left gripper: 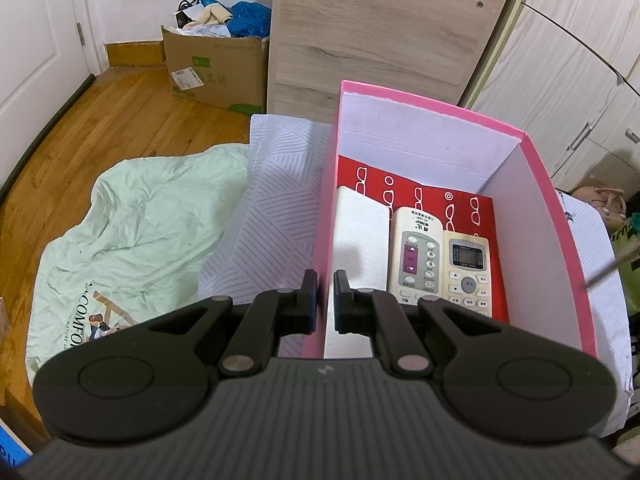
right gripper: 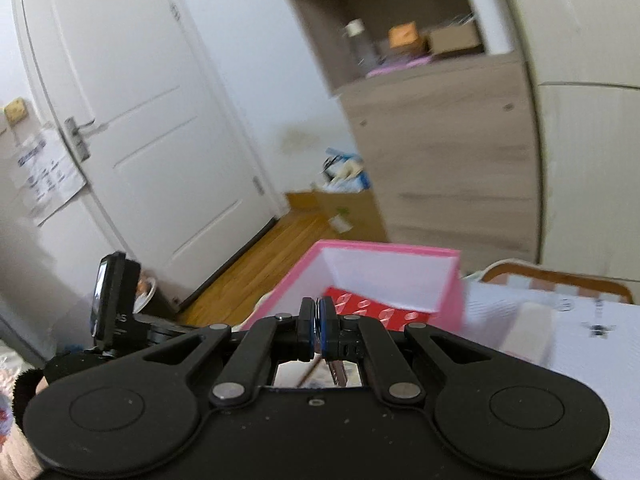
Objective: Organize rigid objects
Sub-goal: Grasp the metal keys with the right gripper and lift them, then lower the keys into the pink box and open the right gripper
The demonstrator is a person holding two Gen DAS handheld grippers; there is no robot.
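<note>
A pink box (left gripper: 554, 216) with a white inside stands on the bed. In it lie a red patterned item (left gripper: 424, 192), a flat white piece (left gripper: 362, 236) and two cream remotes: one with a purple panel (left gripper: 416, 252), one with a small screen (left gripper: 468, 268). My left gripper (left gripper: 325, 280) is shut on the box's left wall (left gripper: 326, 208). My right gripper (right gripper: 319, 320) is shut on a thin metal ring, perhaps keys, near the pink box (right gripper: 276, 296). The left gripper (right gripper: 116, 300) shows at the right wrist view's left.
A white striped pillow (left gripper: 264, 208) and a mint green cloth (left gripper: 148, 224) lie left of the box. A cardboard box (left gripper: 216, 68) stands on the wood floor beside a wooden cabinet (left gripper: 380, 36). A white door (right gripper: 132, 112) and shelves (right gripper: 404, 32) lie beyond.
</note>
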